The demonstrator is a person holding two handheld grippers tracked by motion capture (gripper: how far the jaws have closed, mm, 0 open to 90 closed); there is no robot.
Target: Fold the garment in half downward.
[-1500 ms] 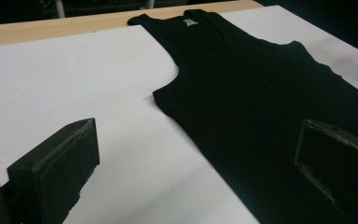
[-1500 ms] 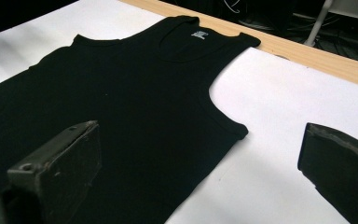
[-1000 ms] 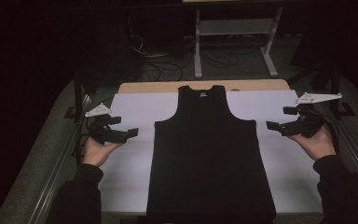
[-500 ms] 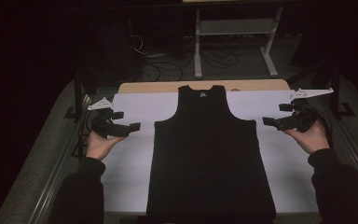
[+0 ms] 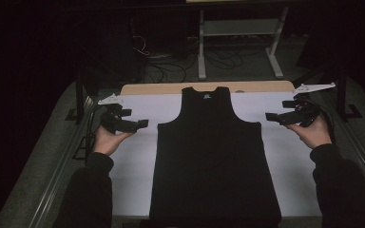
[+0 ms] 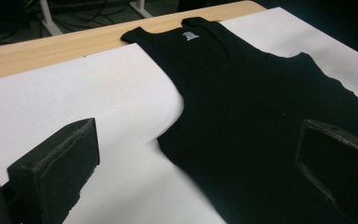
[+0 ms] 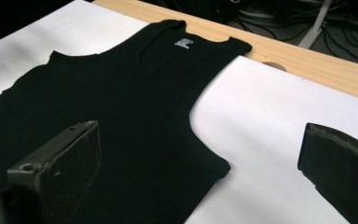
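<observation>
A black tank top (image 5: 214, 152) lies flat on the white sheet (image 5: 138, 171), neck toward the far edge, with a white label (image 6: 189, 36) inside the collar (image 7: 182, 43). My left gripper (image 5: 140, 124) hovers left of the top's armhole, its jaws wide apart and holding nothing. My right gripper (image 5: 272, 117) hovers to the right of the other armhole, open too, and points inward at the top. The left gripper view looks across the tank top (image 6: 261, 112) between both jaws. The right gripper view looks across the tank top (image 7: 121, 121) from the other side.
The white sheet covers a wooden table whose far edge (image 5: 171, 89) shows as a tan strip. Beyond it stand a metal frame (image 5: 240, 33) and cables (image 5: 171, 66) on the floor. Dark rails (image 5: 81, 95) flank the table on both sides.
Both grippers have moved forward along the sides of the tank top, toward its armholes, and risen a little. The tank top has not moved.
</observation>
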